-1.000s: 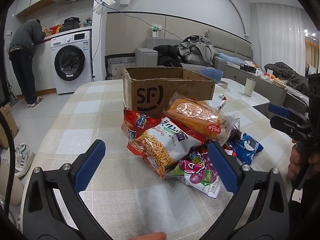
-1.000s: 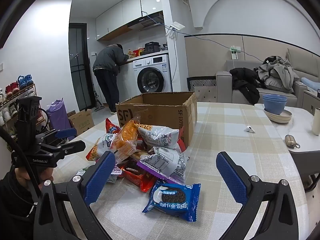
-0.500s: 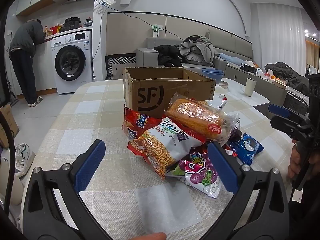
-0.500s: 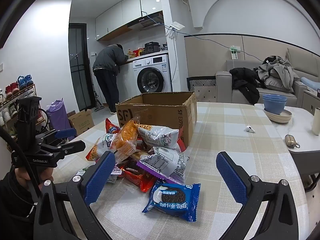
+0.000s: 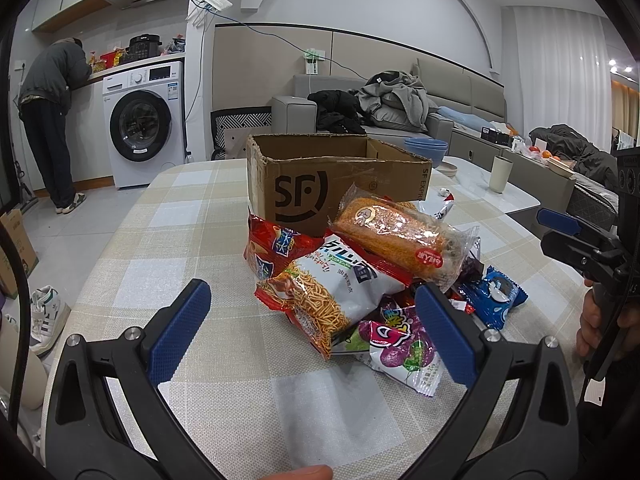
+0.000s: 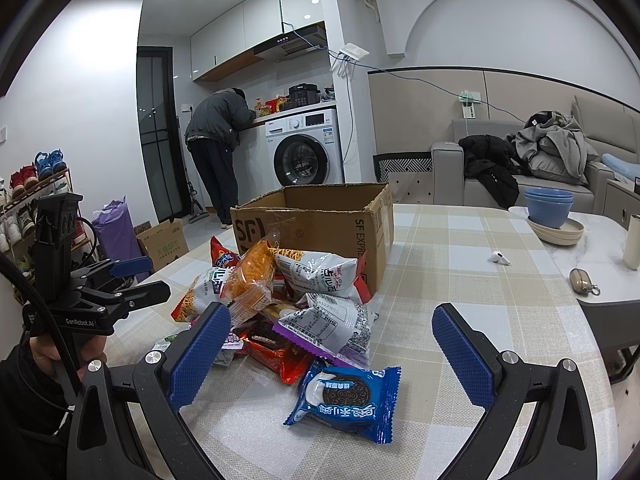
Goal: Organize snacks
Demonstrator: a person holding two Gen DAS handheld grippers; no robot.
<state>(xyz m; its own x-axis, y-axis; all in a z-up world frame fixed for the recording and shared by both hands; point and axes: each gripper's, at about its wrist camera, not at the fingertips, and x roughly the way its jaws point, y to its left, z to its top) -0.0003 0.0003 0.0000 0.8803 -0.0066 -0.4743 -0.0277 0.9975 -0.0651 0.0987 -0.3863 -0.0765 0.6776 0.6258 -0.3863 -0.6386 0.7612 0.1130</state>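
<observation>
So, stage: nothing picked yet, I judge.
left gripper (image 5: 308,312): spread wide, empty, near side of the pile.
right gripper (image 6: 330,342): spread, empty, over the cookie pack (image 6: 346,400).
snack pile (image 5: 360,272): on the table (image 5: 168,240), against the cardboard box (image 5: 320,176) front.
my plan: take the loose cookie pack first, pinch mid-body, lift clear, drop into the box.

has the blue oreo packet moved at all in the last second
No. In the right wrist view the blue Oreo packet lies in the same spot before the cardboard box, apart from both open grippers.
</observation>
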